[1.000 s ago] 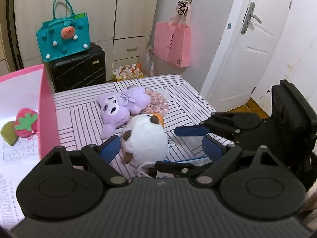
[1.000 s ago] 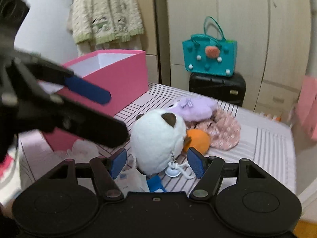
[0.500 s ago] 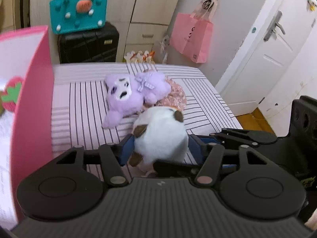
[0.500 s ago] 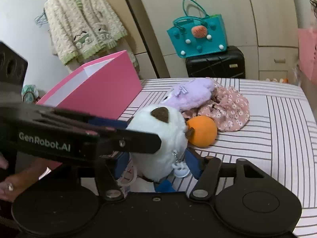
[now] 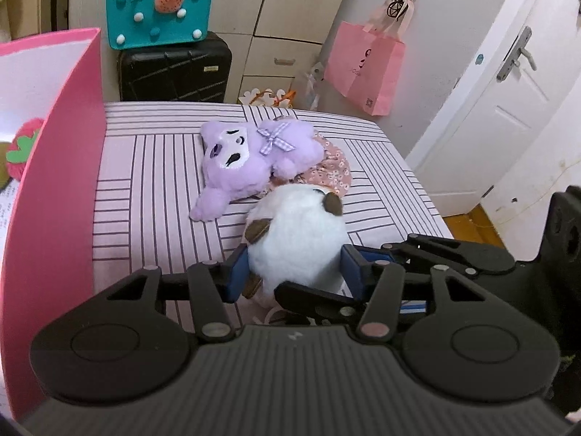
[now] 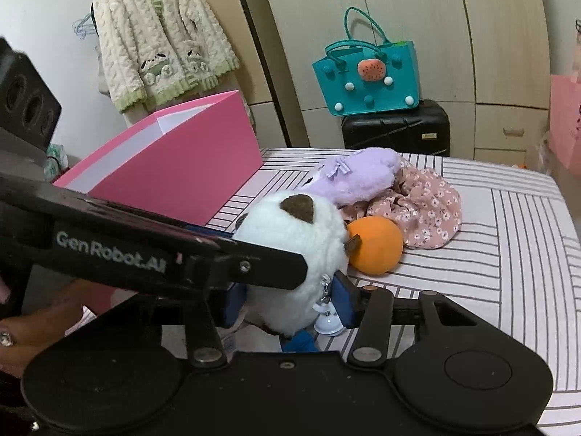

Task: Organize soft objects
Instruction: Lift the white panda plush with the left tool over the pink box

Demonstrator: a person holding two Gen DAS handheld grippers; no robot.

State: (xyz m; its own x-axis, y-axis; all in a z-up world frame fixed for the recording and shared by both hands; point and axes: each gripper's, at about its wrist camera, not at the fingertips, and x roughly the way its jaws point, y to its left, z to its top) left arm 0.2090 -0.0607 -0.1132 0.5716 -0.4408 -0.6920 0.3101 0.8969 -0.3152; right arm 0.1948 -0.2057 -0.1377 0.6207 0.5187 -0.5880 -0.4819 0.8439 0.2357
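Note:
A round white plush [image 5: 294,239] with brown ears lies on the striped bed [image 5: 152,181]. My left gripper [image 5: 295,278] is shut on its lower body, both blue pads pressed into the fur. My right gripper [image 6: 288,303] comes in from the other side; its jaws are closing and its pads touch the same white plush [image 6: 290,239] low down, beside a small bell charm [image 6: 326,323]. Behind it lie a purple plush [image 5: 250,156], a floral pink cloth [image 6: 425,210] and an orange ball [image 6: 376,249]. The left gripper's finger [image 6: 163,254] hides the white plush's left side in the right wrist view.
An open pink box [image 6: 189,174] stands left of the toys with a strawberry plush [image 5: 21,149] inside. Beyond the bed are a teal bag [image 5: 159,11] on a black suitcase [image 5: 174,69], a pink paper bag [image 5: 366,69] and a white door [image 5: 508,91]. A person's hand [image 6: 21,334] shows at lower left.
My left gripper came down and shut on the white plush. The right gripper's jaws narrowed onto the same plush, and both views rolled a little.

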